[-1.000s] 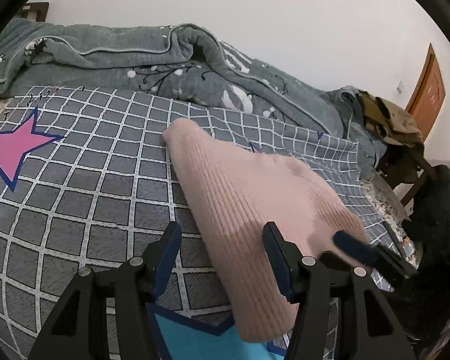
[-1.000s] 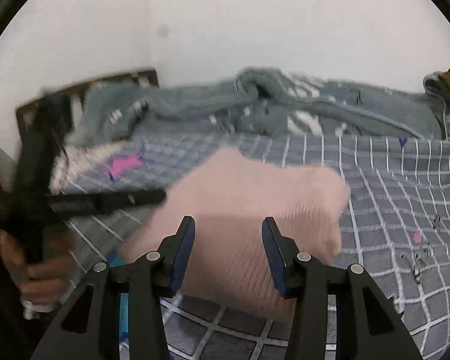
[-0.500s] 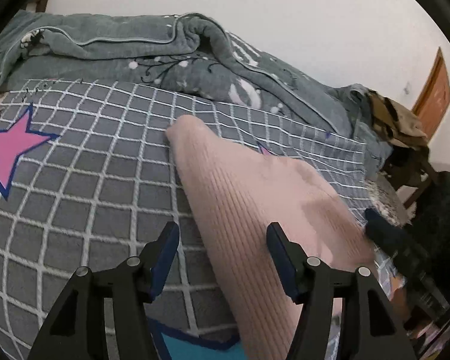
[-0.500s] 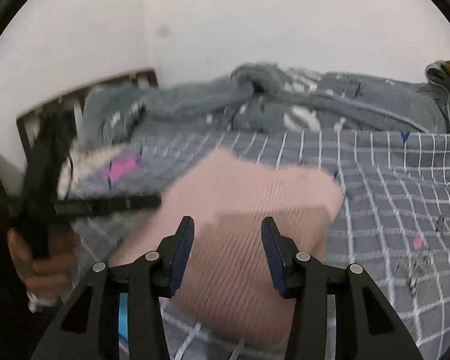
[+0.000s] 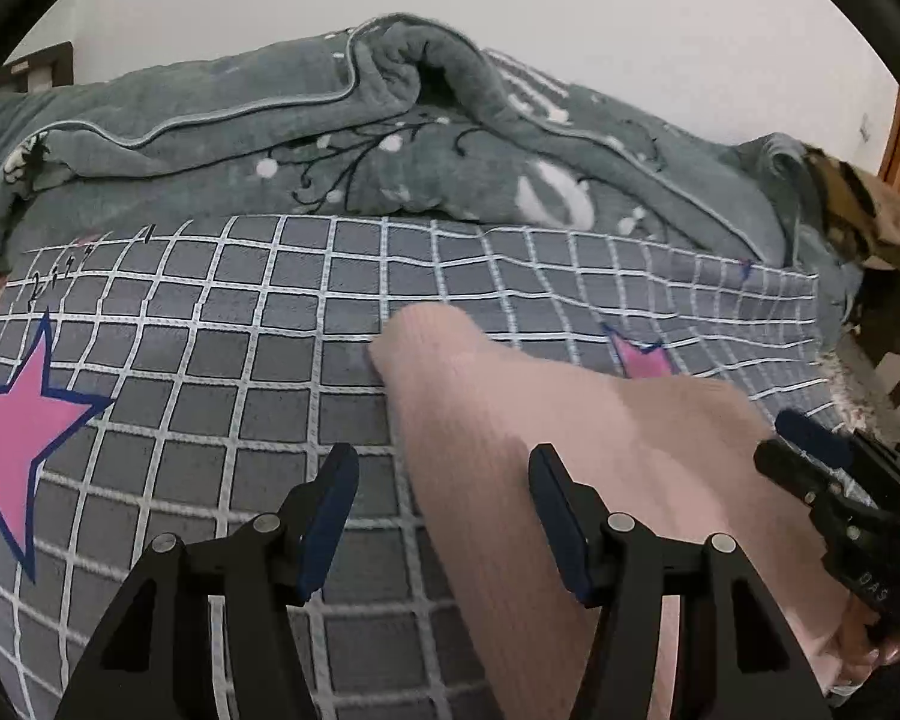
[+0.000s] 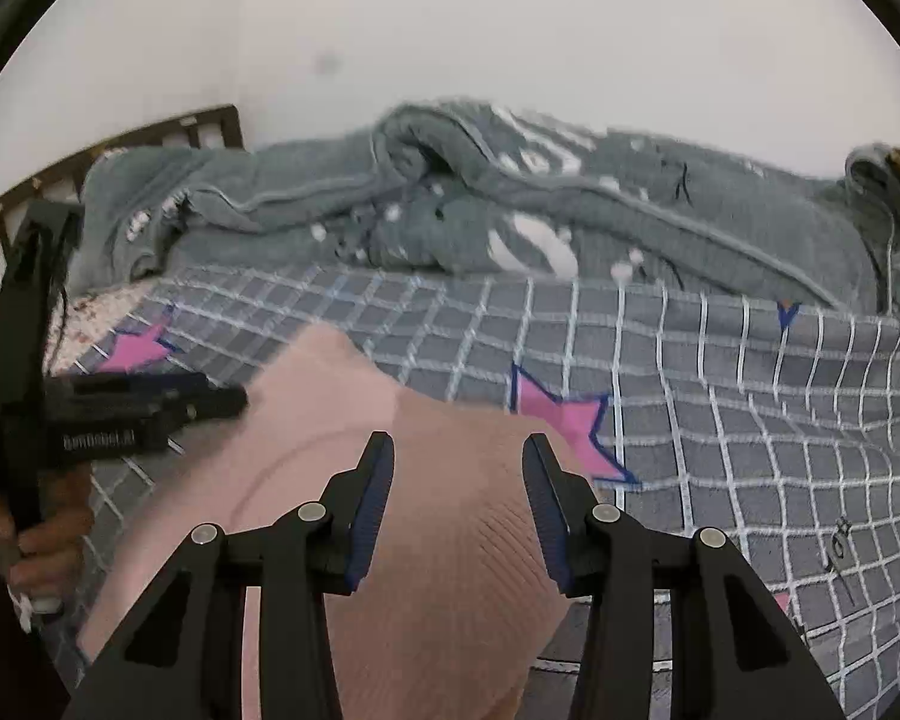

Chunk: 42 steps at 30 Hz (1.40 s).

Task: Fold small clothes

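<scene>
garment: pale pink ribbed knit garment (image 5: 570, 480) lies folded on grey white-checked bedspread (image 5: 210, 360) with pink stars | left gripper (image 5: 444, 510): jaws apart, garment's left edge between them, unpressed | right gripper (image 6: 459, 504): closing, jaws over garment, gripping nothing | writing: gripper lettering unreadable

The checked cover (image 5: 222, 396) left of the pink knit (image 5: 510, 480) lay flat and open. A lumpy grey blanket (image 5: 390, 138) blocked the back.
</scene>
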Motion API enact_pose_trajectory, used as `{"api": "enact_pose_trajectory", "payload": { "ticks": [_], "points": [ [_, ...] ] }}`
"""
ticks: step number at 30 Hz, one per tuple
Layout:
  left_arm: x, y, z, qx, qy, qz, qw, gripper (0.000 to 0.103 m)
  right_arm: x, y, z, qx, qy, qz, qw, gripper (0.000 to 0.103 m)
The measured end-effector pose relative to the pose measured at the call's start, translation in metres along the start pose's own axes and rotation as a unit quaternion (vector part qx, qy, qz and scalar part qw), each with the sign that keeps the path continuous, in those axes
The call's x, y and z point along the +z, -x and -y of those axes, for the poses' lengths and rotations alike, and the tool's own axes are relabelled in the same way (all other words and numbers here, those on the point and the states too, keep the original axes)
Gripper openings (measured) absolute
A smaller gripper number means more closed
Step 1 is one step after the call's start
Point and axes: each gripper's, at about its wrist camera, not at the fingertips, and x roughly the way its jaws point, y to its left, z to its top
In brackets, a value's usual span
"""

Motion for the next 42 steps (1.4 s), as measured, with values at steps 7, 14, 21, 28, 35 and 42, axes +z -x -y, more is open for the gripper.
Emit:
{"api": "enact_pose_trajectory", "payload": {
  "ticks": [7,14,21,28,35,42],
  "points": [
    [0.004,-0.021,-0.006,0.007,0.001,-0.003,1.0000,0.059,-0.008,-0.033,0.021,-0.011,-0.018,-0.046,0.999,0.038],
    [0.008,-0.028,0.003,0.015,-0.020,-0.002,0.9997,0.060,-0.008,-0.037,0.027,-0.009,-0.027,-0.049,0.998,0.038],
    [0.010,-0.032,0.003,0.007,-0.021,-0.001,0.9997,0.060,-0.010,-0.035,0.029,-0.002,-0.034,-0.043,0.998,0.038],
    [0.007,-0.025,-0.001,-0.004,-0.018,0.009,0.9998,0.060,-0.010,-0.023,0.034,-0.002,-0.049,-0.027,0.998,0.038],
    [0.003,-0.014,-0.003,0.002,-0.009,0.031,0.9995,0.060,-0.007,0.015,0.050,-0.009,-0.077,0.013,0.997,0.038],
    [-0.002,0.002,-0.008,0.005,-0.001,0.045,0.9990,0.059,-0.006,0.032,0.053,-0.002,-0.088,0.029,0.996,0.038]
  ]
}}
